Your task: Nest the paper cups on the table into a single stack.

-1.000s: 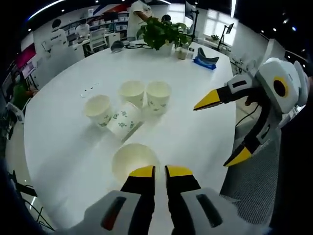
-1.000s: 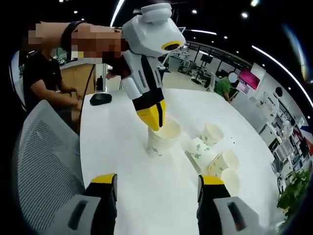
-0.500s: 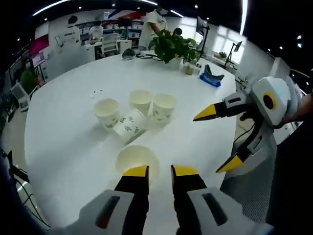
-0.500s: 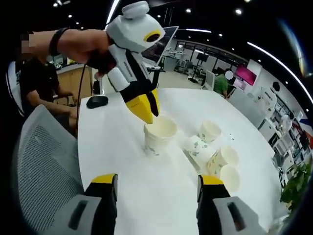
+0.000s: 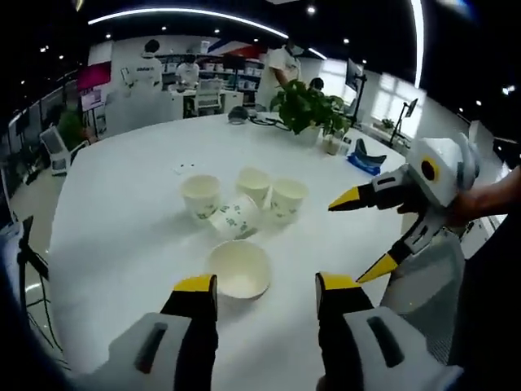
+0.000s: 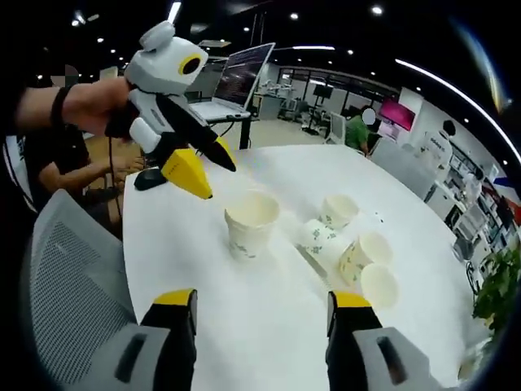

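White paper cups [image 5: 238, 269] are sitting unstacked on the bench [image 5: 122, 220] while I am holding both claws, left [image 5: 264, 287] and right [image 6: 264, 297], wide open and empty.

Right gripper [image 6: 260, 305] jaws wide apart over white table [image 6: 269, 326], nothing btwn; upright paper cup [image 6: 251, 222] ahead, left gripper [image 6: 199, 167] open, raised just left of it; 4 more cups [image 6: 350, 248] clustered right of it, one tipped over.

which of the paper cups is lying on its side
The printed cup in the middle of the cluster, tipped over among three upright cups; the fifth stands apart, nearer.
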`<action>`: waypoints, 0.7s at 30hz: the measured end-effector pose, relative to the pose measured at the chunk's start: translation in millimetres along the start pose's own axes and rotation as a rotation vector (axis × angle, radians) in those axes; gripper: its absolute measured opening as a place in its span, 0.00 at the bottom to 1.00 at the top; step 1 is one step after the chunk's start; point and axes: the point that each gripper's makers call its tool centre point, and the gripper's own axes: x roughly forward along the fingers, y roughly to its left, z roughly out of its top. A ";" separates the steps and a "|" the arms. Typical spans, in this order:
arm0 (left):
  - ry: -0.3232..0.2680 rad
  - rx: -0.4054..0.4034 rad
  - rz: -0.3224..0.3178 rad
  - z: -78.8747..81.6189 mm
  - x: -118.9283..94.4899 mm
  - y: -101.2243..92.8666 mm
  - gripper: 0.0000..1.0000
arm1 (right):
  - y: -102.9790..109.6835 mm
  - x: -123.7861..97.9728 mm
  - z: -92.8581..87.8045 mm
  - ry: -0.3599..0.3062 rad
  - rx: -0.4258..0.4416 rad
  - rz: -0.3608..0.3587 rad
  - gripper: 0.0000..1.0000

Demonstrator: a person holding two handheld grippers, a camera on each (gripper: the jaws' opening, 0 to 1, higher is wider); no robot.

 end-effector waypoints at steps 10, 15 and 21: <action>-0.022 -0.040 0.045 -13.8 -16.6 2.0 0.61 | -16.3 -2.6 -1.2 -0.013 0.044 -0.027 0.61; -0.031 -0.043 0.045 -18.0 -18.6 1.0 0.63 | -27.7 -1.4 0.6 -0.012 0.068 -0.043 0.60; -0.043 -0.058 0.052 -21.7 -24.9 0.4 0.63 | -50.4 3.1 2.7 -0.007 0.079 -0.073 0.58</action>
